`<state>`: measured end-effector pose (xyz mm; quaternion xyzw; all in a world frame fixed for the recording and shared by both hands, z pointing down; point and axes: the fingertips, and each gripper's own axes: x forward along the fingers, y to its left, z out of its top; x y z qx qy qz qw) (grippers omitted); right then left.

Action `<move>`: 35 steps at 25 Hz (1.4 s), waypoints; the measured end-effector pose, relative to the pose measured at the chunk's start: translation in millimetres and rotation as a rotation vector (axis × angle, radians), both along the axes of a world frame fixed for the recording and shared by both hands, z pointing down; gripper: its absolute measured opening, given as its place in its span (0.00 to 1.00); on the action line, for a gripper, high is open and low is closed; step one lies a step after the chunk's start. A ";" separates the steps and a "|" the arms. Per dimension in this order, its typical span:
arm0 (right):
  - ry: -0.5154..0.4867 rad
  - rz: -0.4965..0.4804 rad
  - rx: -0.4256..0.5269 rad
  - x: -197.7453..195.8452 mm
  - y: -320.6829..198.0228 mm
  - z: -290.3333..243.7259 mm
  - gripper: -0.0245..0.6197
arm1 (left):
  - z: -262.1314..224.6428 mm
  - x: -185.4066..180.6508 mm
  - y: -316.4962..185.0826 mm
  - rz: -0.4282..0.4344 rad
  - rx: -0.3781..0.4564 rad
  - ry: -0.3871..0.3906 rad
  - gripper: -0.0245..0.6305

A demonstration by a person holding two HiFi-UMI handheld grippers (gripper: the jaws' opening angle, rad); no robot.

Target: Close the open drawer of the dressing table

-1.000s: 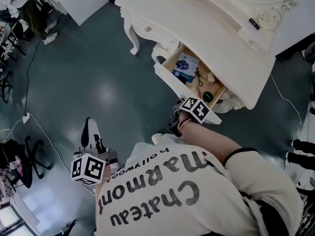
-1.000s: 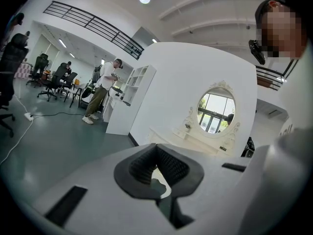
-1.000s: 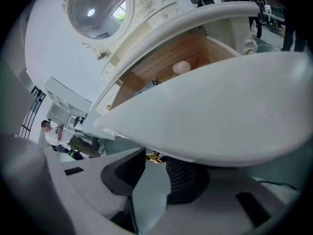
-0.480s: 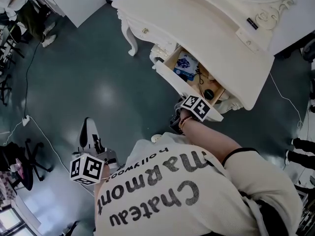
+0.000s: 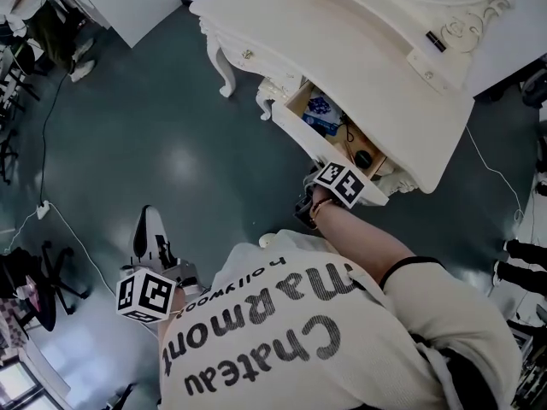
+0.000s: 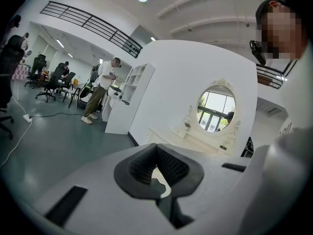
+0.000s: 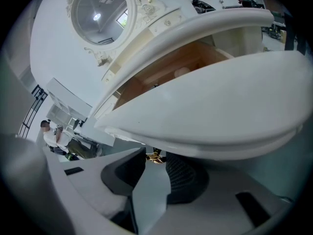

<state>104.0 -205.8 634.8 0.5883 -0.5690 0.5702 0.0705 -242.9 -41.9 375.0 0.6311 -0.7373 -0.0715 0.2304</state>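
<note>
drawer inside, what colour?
Drawer interior: light tan, unpainted-looking wood. Shows best in the head view.

The cream-white painted dressing table wears a smooth satin coat. Its open wooden drawer shows bare, pale, matt wood inside, behind a glossy white front. At twelve o'clock from the right gripper, a small brass-coloured metal handle glints. The right gripper and the left gripper are both matt light-grey plastic, with black ribbed rubbery pads. At nine o'clock of the table, the dark teal floor is smooth with a dull sheen. The person's cream shirt is soft cloth.
</note>
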 end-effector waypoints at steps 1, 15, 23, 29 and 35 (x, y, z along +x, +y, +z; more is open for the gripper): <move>0.003 0.001 0.003 0.6 -1.2 -0.4 0.26 | -1.1 -0.3 -0.2 0.002 -0.002 0.001 0.05; 0.036 -0.024 0.091 18.2 -26.1 -2.6 0.26 | -0.7 -0.6 0.6 0.015 -0.017 -0.003 0.05; 0.045 -0.033 0.130 19.6 -30.8 -3.3 0.26 | 9.3 -8.7 2.4 0.007 -0.019 0.011 0.05; 0.062 -0.025 0.125 23.8 -32.8 -1.2 0.26 | 3.6 -15.4 -7.4 0.009 0.005 0.003 0.05; 0.090 0.000 0.141 27.8 -41.8 -2.3 0.26 | 15.0 -21.3 -11.0 0.005 -0.023 0.021 0.05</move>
